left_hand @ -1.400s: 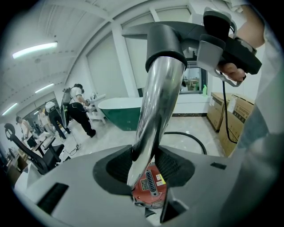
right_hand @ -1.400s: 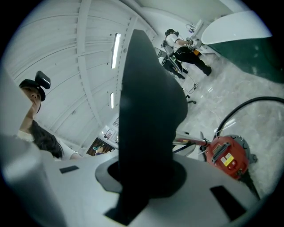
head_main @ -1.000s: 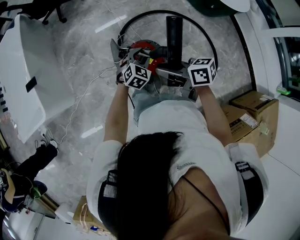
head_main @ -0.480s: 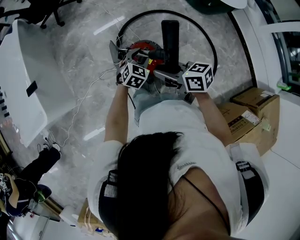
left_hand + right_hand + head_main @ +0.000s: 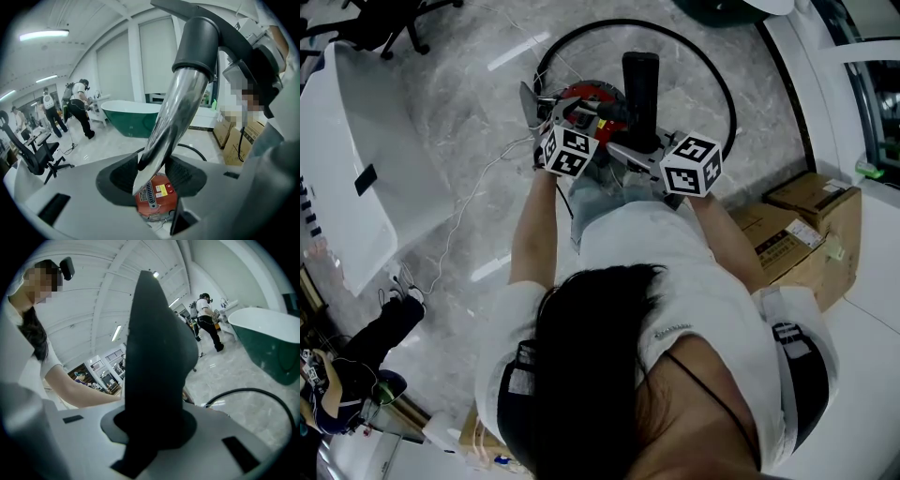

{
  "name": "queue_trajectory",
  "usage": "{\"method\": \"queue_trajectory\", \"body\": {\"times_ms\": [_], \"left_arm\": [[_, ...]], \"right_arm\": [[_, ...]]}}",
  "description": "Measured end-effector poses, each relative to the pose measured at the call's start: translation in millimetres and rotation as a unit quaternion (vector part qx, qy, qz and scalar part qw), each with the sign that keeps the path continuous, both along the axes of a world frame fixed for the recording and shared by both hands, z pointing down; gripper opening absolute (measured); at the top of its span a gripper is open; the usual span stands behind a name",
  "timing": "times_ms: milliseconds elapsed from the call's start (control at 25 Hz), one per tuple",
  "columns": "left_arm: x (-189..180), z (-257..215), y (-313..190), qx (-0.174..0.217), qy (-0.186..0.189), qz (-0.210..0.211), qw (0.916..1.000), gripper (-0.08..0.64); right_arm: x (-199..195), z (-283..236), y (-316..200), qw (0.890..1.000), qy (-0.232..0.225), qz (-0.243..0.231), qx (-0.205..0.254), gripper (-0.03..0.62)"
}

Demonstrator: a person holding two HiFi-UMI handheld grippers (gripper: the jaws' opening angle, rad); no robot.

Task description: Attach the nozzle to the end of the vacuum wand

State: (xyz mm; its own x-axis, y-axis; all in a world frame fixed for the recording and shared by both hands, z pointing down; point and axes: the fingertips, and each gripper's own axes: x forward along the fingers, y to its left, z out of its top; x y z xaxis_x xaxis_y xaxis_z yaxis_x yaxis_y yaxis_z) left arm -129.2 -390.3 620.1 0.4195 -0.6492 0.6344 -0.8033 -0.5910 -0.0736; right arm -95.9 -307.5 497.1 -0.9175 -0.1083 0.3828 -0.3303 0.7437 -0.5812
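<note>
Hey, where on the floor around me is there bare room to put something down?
Bare marble lies inside the hose loop, right of the nozzle, and between the big white unit and the red canister, though a thin white cable crosses that patch. It is crowded around the canister and by the cardboard boxes.

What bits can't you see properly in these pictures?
- Head view: where the nozzle meets the wand, hidden behind the marker cubes.
- Right gripper view: the nozzle held in the right gripper blocks everything behind it.
- Left gripper view: the left gripper has just been opening around the wand; whether its fingers press it is unclear.
- Left gripper view: the faraway people are too small to make out.
</note>
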Motion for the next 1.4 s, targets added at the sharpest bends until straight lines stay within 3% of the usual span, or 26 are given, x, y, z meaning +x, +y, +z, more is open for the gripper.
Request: {"method": "queue_trajectory", "body": {"times_ms": [360, 760, 1000, 1240, 1400], "left_arm": [[-1.9, -0.1, -1.3, -0.007, 0.001, 0.002, 1.0, 0.178], [-1.4, 0.4, -1.5, -0.013, -0.006, 0.021, 0.9997, 0.178], [-4.3, -0.2, -2.6, -0.015, -0.001, 0.009, 0.9999, 0.178], [-3.5, -0.1, -0.9, -0.003, -0.013, -0.003, 0.9999, 0.176], [-4.7, 0.2, -0.6, -0.005, -0.014, 0.002, 0.9999, 0.176]], "right_arm": [[-5.1, 6.1, -0.9, 0.998, 0.011, 0.023, 0.062, 0.083], [-3.1, 12.4, -5.0, 0.992, 0.02, 0.004, 0.122, 0.083], [-4.2, 12.5, -6.6, 0.993, 0.003, -0.02, 0.113, 0.083], [-4.2, 12.8, -5.4, 0.994, 0.002, -0.005, 0.108, 0.085], [-5.3, 12.1, -4.5, 0.998, -0.027, 0.018, 0.06, 0.086]]}}
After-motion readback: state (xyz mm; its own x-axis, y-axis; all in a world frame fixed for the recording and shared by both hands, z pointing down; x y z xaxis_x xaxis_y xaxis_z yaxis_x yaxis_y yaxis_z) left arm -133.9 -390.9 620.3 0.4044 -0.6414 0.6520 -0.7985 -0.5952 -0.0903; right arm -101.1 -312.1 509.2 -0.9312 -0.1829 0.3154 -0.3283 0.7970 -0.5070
